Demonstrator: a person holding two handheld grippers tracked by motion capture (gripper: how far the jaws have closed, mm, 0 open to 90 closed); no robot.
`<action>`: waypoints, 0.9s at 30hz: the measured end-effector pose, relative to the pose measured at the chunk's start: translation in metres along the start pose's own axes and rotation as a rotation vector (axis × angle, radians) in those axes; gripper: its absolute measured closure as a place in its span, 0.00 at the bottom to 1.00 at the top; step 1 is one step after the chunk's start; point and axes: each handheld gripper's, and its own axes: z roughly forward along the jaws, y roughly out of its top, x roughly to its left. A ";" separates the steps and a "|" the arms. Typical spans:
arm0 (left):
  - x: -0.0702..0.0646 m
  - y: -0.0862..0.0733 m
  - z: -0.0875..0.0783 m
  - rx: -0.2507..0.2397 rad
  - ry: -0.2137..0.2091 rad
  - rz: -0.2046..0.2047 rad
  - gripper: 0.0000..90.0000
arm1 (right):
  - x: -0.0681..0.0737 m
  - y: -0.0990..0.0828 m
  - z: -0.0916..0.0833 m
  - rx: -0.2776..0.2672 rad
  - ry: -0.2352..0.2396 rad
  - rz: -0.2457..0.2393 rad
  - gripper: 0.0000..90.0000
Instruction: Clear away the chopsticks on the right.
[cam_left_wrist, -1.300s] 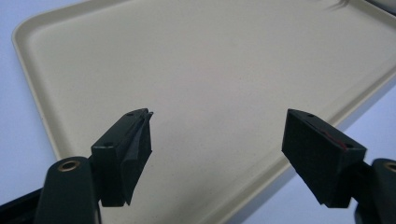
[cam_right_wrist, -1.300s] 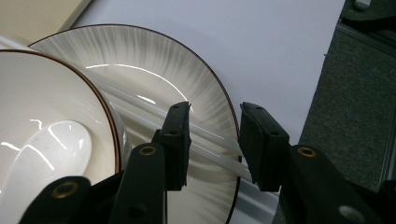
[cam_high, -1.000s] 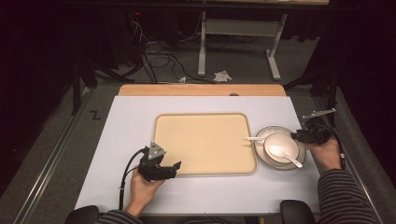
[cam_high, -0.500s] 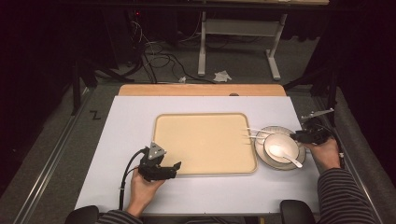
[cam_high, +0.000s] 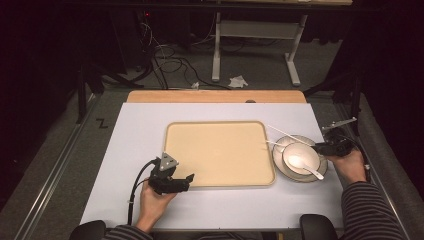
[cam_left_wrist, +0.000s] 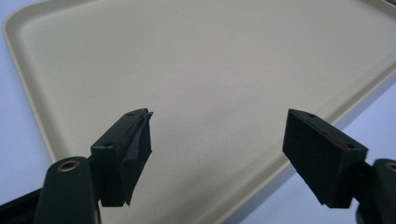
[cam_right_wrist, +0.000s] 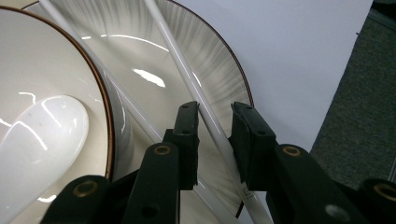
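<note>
Right gripper (cam_right_wrist: 212, 140) at the right rim of the striped white plate (cam_high: 281, 165), jaws either side of one white chopstick (cam_right_wrist: 187, 74); they have just been closing, a gap shows on each side, so not yet gripping. That stick's long axis runs from under the jaws away toward the far left, over the plate and out toward the beige plastic tray (cam_high: 175, 131). A second white chopstick (cam_right_wrist: 74, 35) lies just beside it, nearer the white bowl (cam_high: 310, 156) holding the white ceramic spoon (cam_high: 300, 163). Left gripper (cam_left_wrist: 219, 158) rests released over the tray's near-left corner, well apart from the sticks; right hand (cam_high: 350, 165) is far nearer.
</note>
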 end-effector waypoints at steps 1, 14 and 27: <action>0.000 0.000 0.000 0.000 0.000 -0.001 0.27 | 0.000 0.000 0.000 0.002 0.003 -0.001 0.82; 0.000 -0.001 0.001 0.010 0.000 0.001 0.28 | 0.000 -0.004 0.000 0.030 0.028 -0.025 0.94; 0.000 -0.002 0.002 0.026 -0.004 -0.005 0.27 | 0.002 -0.004 0.003 0.045 0.019 -0.064 0.95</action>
